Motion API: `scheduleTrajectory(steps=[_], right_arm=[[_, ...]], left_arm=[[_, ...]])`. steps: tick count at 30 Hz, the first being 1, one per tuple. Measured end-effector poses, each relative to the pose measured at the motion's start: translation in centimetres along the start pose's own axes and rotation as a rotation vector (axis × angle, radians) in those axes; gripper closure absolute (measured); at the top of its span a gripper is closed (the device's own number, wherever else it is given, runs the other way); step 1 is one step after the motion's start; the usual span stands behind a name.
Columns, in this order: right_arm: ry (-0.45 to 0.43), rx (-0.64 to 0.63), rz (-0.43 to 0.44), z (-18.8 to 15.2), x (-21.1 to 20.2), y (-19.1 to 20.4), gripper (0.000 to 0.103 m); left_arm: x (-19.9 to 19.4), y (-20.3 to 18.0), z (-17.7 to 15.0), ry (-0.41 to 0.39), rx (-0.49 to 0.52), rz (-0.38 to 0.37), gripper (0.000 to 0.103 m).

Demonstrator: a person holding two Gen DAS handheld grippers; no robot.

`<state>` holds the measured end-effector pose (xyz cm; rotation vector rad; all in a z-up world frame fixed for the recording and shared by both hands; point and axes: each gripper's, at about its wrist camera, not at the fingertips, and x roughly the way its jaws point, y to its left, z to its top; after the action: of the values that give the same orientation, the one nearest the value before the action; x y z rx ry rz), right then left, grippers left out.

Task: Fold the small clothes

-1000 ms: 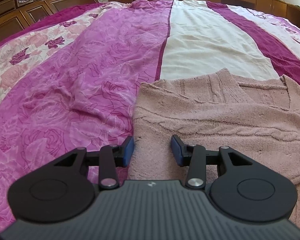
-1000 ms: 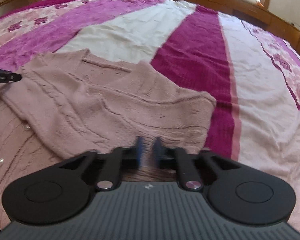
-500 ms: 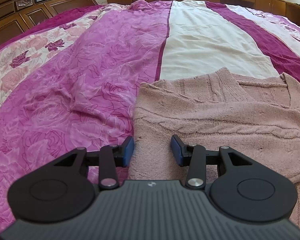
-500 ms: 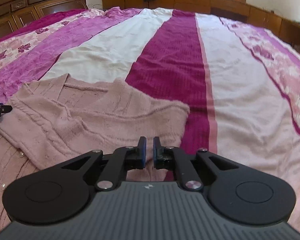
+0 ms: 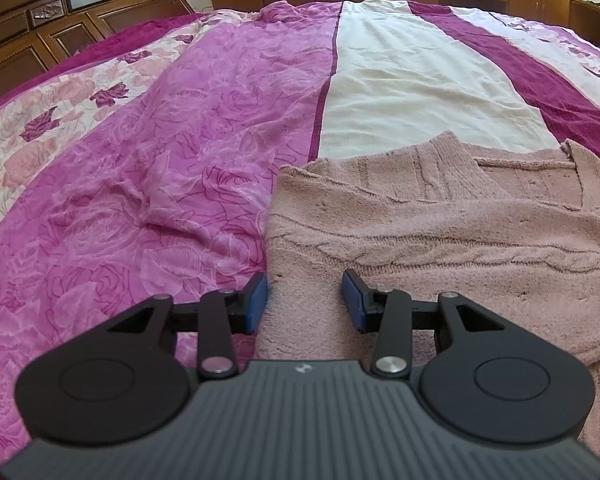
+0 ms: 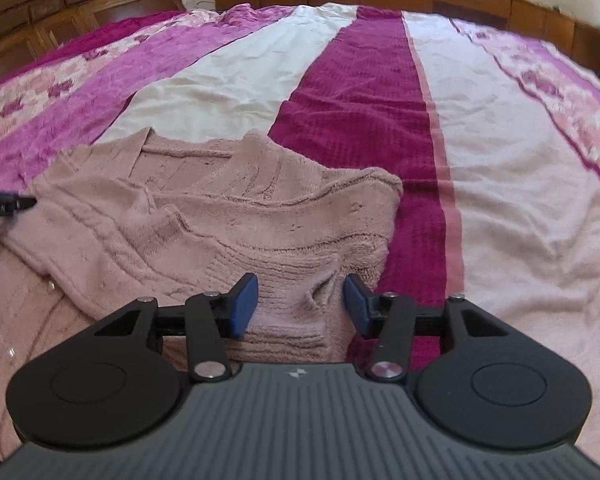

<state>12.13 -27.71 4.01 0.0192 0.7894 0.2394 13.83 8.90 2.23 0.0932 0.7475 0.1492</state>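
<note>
Surface: striped bedspread [image 5: 204,168]; wooden headboard [image 5: 60,28] beyond it.
Sweater [image 5: 440,232]: lies flat on bedspread.
Left gripper [image 5: 305,300]: jaws released, over sweater's edge.
Right gripper [image 6: 299,304]: jaws released, straddling sweater's cuff.

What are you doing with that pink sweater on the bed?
A person is folding it with a gripper in each hand. The sweater lies on the bedspread, its sleeves already folded across the body. The left gripper sits at its left edge and the right gripper over its right cuff. Both have open jaws, gripping nothing.
</note>
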Motion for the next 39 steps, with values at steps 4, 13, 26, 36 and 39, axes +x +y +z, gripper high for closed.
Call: scheduleTrajectory(steps=[4, 13, 26, 36, 39], right_arm=[[-0.011, -0.001, 0.024, 0.1, -0.3, 0.3, 0.067], [-0.176, -0.018, -0.098, -0.1, -3.4, 1.0, 0.095], [-0.116, 0.137, -0.151, -1.9, -1.3, -2.0, 0.093], [-0.182, 0.011, -0.056, 0.2, -2.6, -0.2, 0.053], [-0.130, -0.044, -0.079, 0.3, -1.2, 0.6, 0.054]], left_arm=[[0.0, 0.0, 0.0, 0.001, -0.005, -0.003, 0.060], [0.2, 0.1, -0.2, -0.007, 0.003, 0.002, 0.060], [0.5, 0.0, -0.2, -0.004, 0.013, 0.004, 0.060], [0.5, 0.0, -0.3, -0.006, 0.013, 0.008, 0.060], [0.5, 0.0, -0.3, -0.005, 0.011, 0.006, 0.060]])
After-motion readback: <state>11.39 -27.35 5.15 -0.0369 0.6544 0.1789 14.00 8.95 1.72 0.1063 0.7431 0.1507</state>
